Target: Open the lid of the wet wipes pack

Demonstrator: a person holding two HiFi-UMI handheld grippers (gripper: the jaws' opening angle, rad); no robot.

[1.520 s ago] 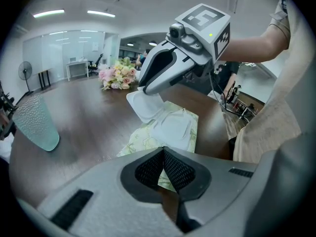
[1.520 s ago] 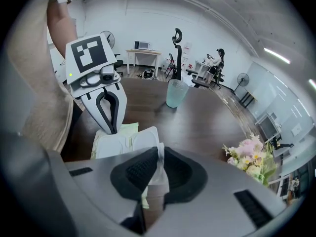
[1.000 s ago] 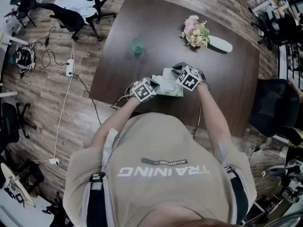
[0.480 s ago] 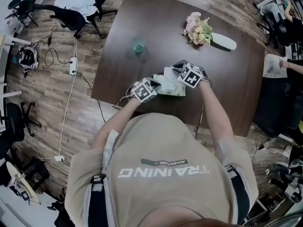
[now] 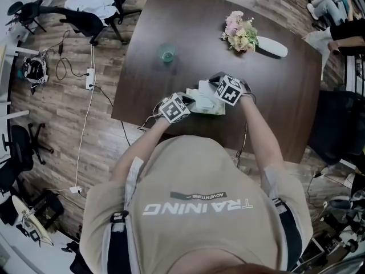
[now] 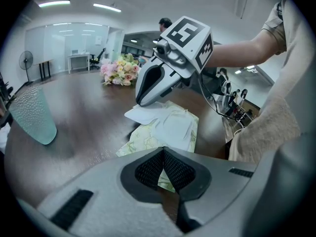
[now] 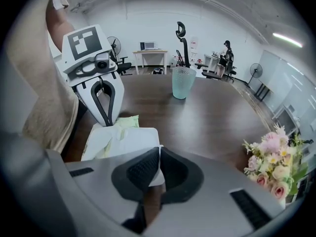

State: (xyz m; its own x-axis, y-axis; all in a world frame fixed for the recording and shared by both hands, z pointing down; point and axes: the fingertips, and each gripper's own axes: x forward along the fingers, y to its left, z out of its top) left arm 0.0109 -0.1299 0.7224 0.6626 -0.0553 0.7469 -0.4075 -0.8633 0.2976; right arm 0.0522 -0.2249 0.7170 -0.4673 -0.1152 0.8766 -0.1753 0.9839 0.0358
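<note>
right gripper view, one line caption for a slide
The right gripper has just closed on the white lid of the wet wipes pack while the left gripper grips the pack's far end

The head view looks steeply down from above the person (image 5: pixel 194 204), far enough off to take in the whole table (image 5: pixel 274 96) and the floor (image 5: pixel 63 153) around it. The left gripper (image 6: pixel 163 154) view sits low over the table's near edge and faces across it toward the flowers (image 6: pixel 120 69). The right gripper (image 7: pixel 159 157) view, equally low, faces the cup (image 7: pixel 183 82). All three views share the wet wipes pack (image 5: pixel 206 104), and each gripper view also catches the other gripper.
</note>
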